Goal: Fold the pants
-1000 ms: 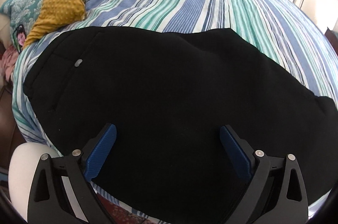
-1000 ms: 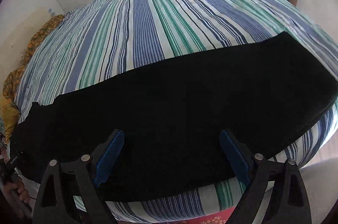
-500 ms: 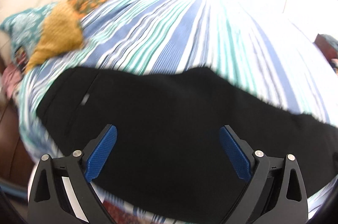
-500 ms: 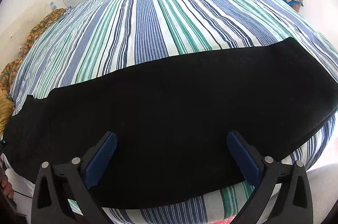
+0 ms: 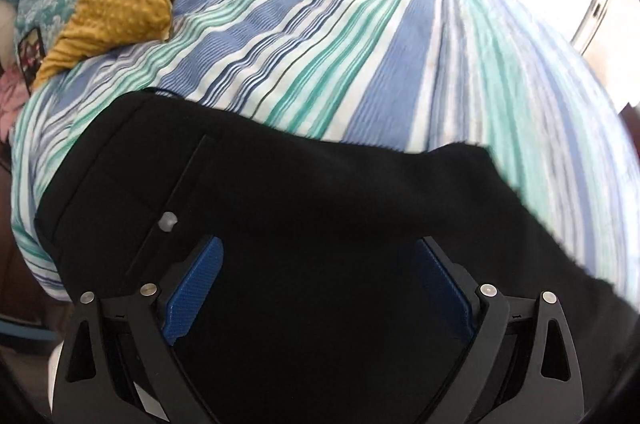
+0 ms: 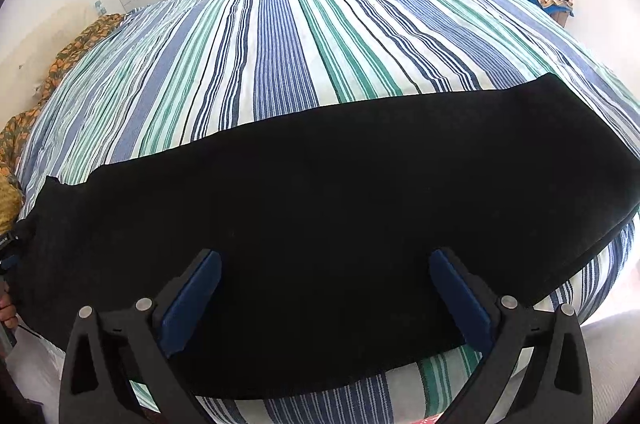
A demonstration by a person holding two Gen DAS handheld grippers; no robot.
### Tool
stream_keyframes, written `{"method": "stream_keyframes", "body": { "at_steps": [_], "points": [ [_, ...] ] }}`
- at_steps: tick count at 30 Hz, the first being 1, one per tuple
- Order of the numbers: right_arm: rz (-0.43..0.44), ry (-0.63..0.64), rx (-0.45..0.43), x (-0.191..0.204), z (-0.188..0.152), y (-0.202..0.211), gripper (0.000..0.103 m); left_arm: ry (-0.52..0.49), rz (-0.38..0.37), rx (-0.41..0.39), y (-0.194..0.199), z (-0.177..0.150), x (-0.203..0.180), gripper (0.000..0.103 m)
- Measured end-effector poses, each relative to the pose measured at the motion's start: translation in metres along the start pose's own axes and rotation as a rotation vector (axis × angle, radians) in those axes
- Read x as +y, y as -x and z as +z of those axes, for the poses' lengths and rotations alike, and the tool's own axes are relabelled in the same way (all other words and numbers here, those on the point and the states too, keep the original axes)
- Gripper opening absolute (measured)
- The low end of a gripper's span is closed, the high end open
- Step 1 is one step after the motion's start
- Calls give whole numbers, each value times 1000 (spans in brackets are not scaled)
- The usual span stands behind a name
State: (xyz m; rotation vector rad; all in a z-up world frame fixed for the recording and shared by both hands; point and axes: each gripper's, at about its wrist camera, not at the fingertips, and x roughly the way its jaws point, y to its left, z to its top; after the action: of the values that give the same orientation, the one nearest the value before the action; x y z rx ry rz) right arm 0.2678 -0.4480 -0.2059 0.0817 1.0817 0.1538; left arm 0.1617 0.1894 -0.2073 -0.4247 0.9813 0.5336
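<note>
The right gripper hangs over the black pants, its jaws having just spread wide with only flat cloth beneath, none pinched; judged from that, a release. The left gripper, jaws also wide and empty, has shifted toward the waistband, the button now at its ten o'clock. The pants lie lengthwise along the near edge of the striped bed. No containers show.

Black fingers (blue textured pads), silver screws.
</note>
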Motion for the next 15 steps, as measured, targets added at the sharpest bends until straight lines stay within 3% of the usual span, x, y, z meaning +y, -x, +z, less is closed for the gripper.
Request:
{"method": "stream_keyframes", "body": {
  "at_steps": [3, 6, 8, 12, 15],
  "points": [
    [-6, 4, -3, 1, 0, 0, 103, -49, -69, 8, 3, 5, -22, 97],
    [-12, 10, -4, 2, 0, -1, 103, -142, -20, 15, -16, 6, -47, 97],
    [-7, 4, -6, 0, 1, 1, 103, -121, 28, 78, -47, 1, -45, 98],
    [119, -74, 18, -18, 16, 13, 103, -102, 31, 39, -55, -5, -44, 99],
    [207, -119, 111, -49, 43, 4, 102, -116, 48, 48, -55, -4, -48, 99]
  ]
}}
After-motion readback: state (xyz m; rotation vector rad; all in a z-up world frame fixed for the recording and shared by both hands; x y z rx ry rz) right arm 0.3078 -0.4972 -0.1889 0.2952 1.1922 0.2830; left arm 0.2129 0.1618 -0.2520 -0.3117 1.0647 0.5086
